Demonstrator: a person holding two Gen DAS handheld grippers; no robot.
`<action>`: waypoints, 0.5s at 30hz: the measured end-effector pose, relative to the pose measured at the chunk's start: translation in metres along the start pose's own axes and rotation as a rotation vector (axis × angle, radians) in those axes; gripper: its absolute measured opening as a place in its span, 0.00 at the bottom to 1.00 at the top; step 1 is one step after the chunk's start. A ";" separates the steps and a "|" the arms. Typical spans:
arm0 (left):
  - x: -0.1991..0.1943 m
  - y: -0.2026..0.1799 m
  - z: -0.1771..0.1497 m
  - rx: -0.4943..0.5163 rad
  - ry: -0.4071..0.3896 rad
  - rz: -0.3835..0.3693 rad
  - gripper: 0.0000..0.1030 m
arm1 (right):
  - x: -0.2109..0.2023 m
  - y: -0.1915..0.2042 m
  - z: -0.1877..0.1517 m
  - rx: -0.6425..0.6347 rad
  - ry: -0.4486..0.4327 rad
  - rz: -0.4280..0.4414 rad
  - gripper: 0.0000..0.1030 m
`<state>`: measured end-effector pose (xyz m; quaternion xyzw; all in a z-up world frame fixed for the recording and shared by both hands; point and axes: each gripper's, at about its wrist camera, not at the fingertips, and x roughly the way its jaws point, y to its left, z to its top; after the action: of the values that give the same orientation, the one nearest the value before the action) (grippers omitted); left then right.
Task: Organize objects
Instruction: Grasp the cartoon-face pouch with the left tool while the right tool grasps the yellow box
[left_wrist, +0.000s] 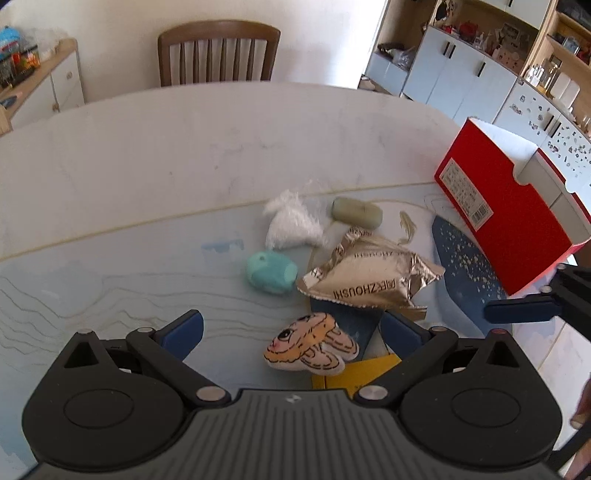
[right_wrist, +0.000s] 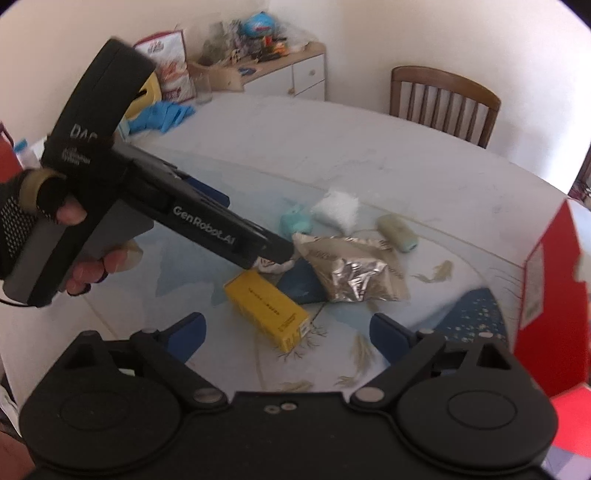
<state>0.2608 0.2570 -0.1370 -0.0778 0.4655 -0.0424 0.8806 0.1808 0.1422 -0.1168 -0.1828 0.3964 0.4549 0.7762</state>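
My left gripper (left_wrist: 291, 328) is open and hovers just above a small plush face toy (left_wrist: 310, 347) lying on the table mat. Beyond it lie a crumpled gold foil packet (left_wrist: 369, 280), a teal soft toy (left_wrist: 271, 273), a white fluffy tuft (left_wrist: 291, 221) and a grey-green roll (left_wrist: 356, 212). A yellow box (left_wrist: 354, 371) shows under the gripper's right finger. My right gripper (right_wrist: 288, 332) is open and empty above the yellow box (right_wrist: 266, 310). The left gripper's body (right_wrist: 207, 225) crosses the right wrist view and hides most of the plush toy.
An open red shoebox (left_wrist: 509, 206) stands at the table's right side, also in the right wrist view (right_wrist: 546, 288). A wooden chair (left_wrist: 218, 51) is at the far edge. Blue gloves (right_wrist: 162, 114) and clutter lie at the table's far left corner.
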 end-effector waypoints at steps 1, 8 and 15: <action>0.003 0.001 -0.001 -0.005 0.008 0.001 1.00 | 0.005 0.001 0.000 -0.006 0.006 0.001 0.91; 0.020 0.008 -0.002 -0.045 0.052 -0.016 1.00 | 0.032 0.005 0.000 -0.039 0.045 0.001 0.84; 0.025 0.010 -0.004 -0.057 0.053 -0.024 0.97 | 0.051 0.010 -0.002 -0.072 0.056 0.011 0.77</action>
<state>0.2712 0.2625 -0.1612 -0.1073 0.4887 -0.0418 0.8648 0.1851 0.1750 -0.1575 -0.2209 0.4024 0.4679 0.7552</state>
